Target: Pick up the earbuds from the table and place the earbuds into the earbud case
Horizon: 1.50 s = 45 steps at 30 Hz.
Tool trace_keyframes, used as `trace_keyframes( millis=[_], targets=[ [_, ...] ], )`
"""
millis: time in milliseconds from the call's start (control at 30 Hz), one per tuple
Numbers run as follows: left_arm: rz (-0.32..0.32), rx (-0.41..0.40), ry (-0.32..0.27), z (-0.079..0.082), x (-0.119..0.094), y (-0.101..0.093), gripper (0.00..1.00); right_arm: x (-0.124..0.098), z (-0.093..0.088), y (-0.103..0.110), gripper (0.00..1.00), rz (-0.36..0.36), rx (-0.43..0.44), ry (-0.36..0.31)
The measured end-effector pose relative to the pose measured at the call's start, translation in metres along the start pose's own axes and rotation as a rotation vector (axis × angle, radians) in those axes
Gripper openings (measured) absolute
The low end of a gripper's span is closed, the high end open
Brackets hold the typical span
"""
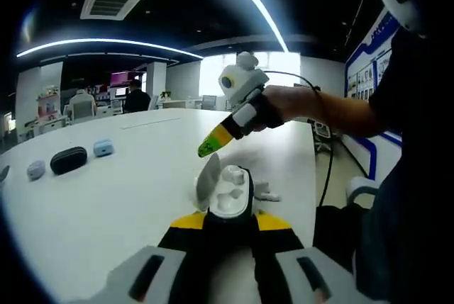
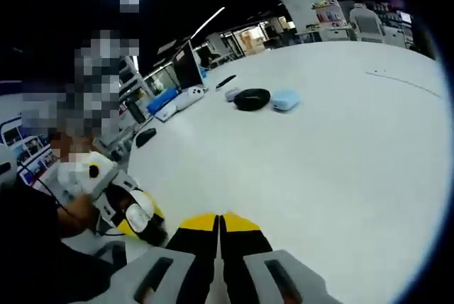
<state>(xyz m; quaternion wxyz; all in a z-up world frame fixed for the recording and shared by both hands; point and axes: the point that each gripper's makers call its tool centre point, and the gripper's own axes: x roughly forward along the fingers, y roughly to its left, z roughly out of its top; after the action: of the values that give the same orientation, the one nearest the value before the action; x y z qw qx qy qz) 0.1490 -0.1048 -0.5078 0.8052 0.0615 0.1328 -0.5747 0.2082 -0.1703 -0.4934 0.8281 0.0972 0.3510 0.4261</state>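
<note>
In the left gripper view, my left gripper [image 1: 228, 217] is shut on a white earbud case [image 1: 231, 196] just above the table. Its lid [image 1: 208, 180] stands open to the left and the inner wells show. A white earbud [image 1: 266, 193] lies on the table right beside the case. The right gripper [image 1: 211, 147], held by a hand, hovers above the case with its yellow-green tips pointing down-left. In the right gripper view, my right gripper [image 2: 220, 227] has its jaws pressed together with nothing visible between them. The left gripper [image 2: 138, 220] with the case is low on the left.
A black oval case [image 1: 69, 159] and two pale blue cases [image 1: 103, 148] [image 1: 35, 169] lie at the far left of the white table [image 1: 142, 190]. The right gripper view shows the same black case [image 2: 252, 98], a blue case [image 2: 285, 100] and a white device [image 2: 181, 100].
</note>
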Motion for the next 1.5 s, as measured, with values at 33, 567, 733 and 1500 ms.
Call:
trace_keyframes(
  millis=[33, 567, 733, 1500],
  targets=[
    [0.0, 0.0, 0.0, 0.0, 0.0, 0.0, 0.25, -0.001, -0.002, 0.006, 0.02, 0.003, -0.043, 0.012],
    [-0.001, -0.004, -0.001, 0.0, 0.0, 0.0, 0.25, -0.028, -0.067, 0.065, 0.12, 0.061, -0.387, 0.1],
    [0.0, -0.005, -0.001, 0.0, 0.0, 0.001, 0.25, -0.022, -0.078, 0.064, 0.17, -0.008, -0.462, 0.112],
    [0.0, -0.005, -0.001, 0.001, 0.0, 0.0, 0.25, -0.024, -0.052, 0.013, 0.05, -0.402, -0.219, -0.051]
  ],
)
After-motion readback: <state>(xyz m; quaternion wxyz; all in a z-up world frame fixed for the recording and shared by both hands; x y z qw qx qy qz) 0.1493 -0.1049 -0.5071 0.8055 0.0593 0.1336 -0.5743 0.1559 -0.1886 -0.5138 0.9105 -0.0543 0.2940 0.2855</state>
